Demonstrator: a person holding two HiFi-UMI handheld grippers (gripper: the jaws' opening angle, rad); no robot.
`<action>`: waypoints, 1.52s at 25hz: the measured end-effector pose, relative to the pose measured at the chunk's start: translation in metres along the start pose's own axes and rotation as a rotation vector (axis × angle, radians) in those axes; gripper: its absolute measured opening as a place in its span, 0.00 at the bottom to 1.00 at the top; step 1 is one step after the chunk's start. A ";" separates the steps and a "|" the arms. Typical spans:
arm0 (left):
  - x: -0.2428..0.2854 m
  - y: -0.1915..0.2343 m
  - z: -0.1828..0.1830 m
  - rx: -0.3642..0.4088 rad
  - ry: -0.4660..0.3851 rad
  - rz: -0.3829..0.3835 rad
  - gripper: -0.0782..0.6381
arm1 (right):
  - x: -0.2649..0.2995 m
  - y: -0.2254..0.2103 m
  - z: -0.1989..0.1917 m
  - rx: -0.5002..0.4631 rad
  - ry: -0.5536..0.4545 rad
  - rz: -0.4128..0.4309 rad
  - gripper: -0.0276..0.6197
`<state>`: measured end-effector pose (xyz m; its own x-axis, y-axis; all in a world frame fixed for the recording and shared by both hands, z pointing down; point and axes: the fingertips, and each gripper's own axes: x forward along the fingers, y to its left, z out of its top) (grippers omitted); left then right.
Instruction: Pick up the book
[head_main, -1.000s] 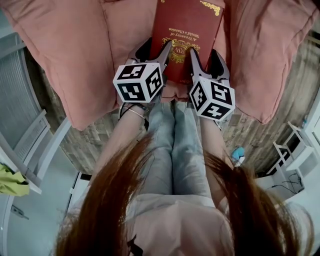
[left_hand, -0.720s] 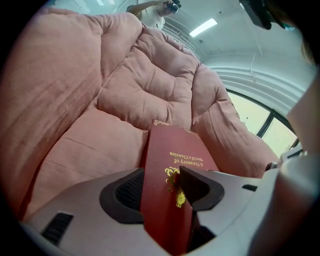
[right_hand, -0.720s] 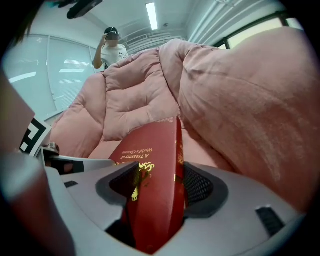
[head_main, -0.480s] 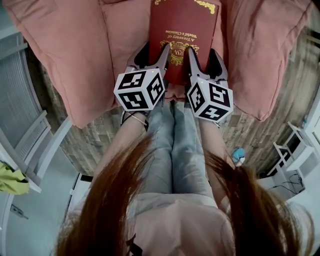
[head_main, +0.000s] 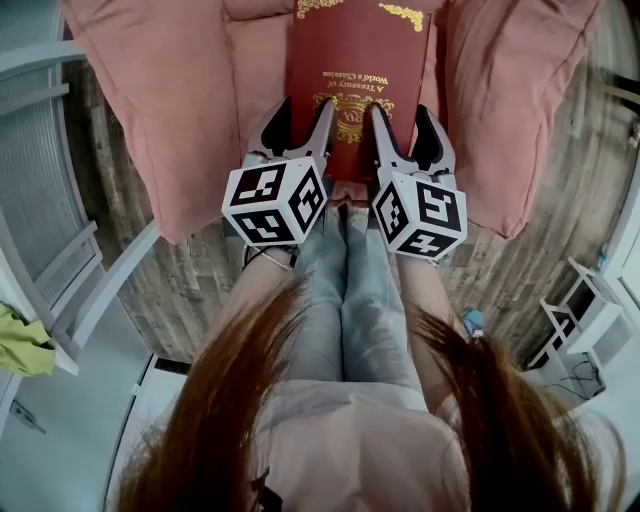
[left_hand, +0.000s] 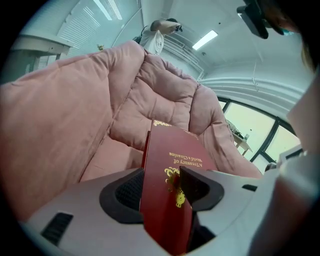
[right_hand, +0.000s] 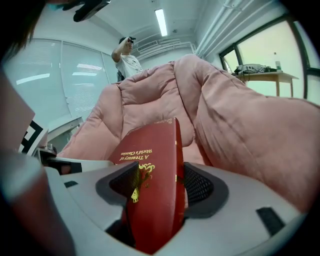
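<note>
Office-like interior, ceiling strip light (right_hand: 161, 22), exposed ceiling pipes (right_hand: 216, 22), glazed partition wall (right_hand: 75, 82), large window (right_hand: 267, 47) beside a tabletop (right_hand: 272, 76), plank floor (head_main: 185, 290), plush pink lounge chair (head_main: 180, 110)

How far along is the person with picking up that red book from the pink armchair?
Done: the left gripper and the right gripper are each clamped on the near end of the red book. In hand: the book is held by both over the pink armchair. Left: carrying it clear of the chair. Whether its far end rests on the armchair I cannot tell.
</note>
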<state>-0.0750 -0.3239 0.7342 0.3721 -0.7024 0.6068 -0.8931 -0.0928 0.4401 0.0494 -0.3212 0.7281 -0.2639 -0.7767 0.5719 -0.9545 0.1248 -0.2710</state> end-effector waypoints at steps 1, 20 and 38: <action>-0.004 -0.003 0.006 -0.002 -0.009 -0.001 0.41 | -0.003 0.003 0.007 -0.005 -0.007 0.005 0.47; -0.109 -0.066 0.127 0.068 -0.172 0.021 0.41 | -0.089 0.061 0.143 -0.082 -0.153 0.040 0.47; -0.180 -0.133 0.207 0.091 -0.266 0.027 0.41 | -0.161 0.082 0.244 -0.118 -0.235 0.081 0.47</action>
<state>-0.0756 -0.3310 0.4292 0.2794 -0.8647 0.4174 -0.9253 -0.1264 0.3575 0.0476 -0.3368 0.4253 -0.3133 -0.8816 0.3531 -0.9449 0.2522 -0.2087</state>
